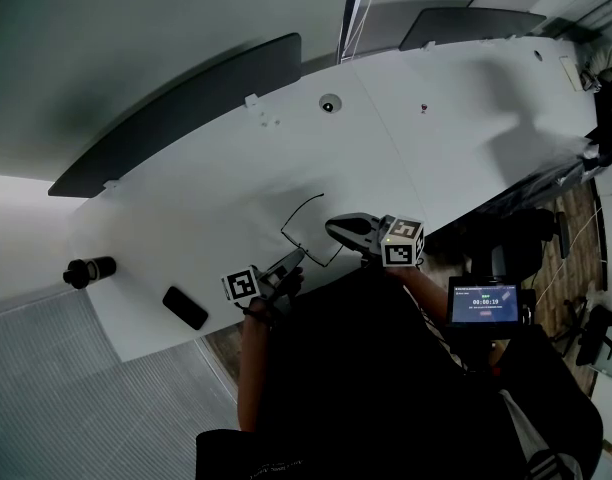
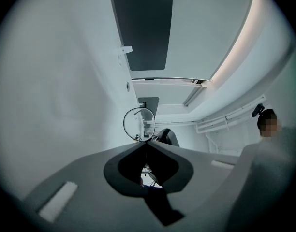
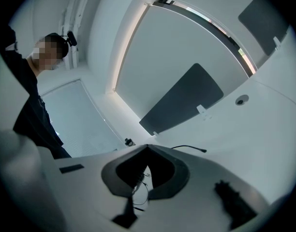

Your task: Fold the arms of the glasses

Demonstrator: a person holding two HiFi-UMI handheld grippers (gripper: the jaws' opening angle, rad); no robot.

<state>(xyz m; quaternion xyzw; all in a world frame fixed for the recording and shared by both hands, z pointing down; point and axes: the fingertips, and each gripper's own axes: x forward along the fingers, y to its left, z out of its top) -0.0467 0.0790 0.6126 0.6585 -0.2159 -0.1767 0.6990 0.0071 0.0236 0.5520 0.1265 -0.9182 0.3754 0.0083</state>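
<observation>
Left hand-held gripper [image 1: 298, 256] has its jaws pinched together on the rim of the thin black wire-rimmed glasses [image 2: 138, 123]. The round lens sits right above its tips, at centre frame over the near edge of the white tabletop [image 1: 186, 198]. Right hand-held gripper [image 1: 331, 226] is also narrow, jaws together; can't confirm it pinches any wire. One temple arm [image 1: 304, 206] stands unfolded, long axis running from your left tips toward the upper right, just left of the right tips. Your right looks like the one to sweep it in.
</observation>
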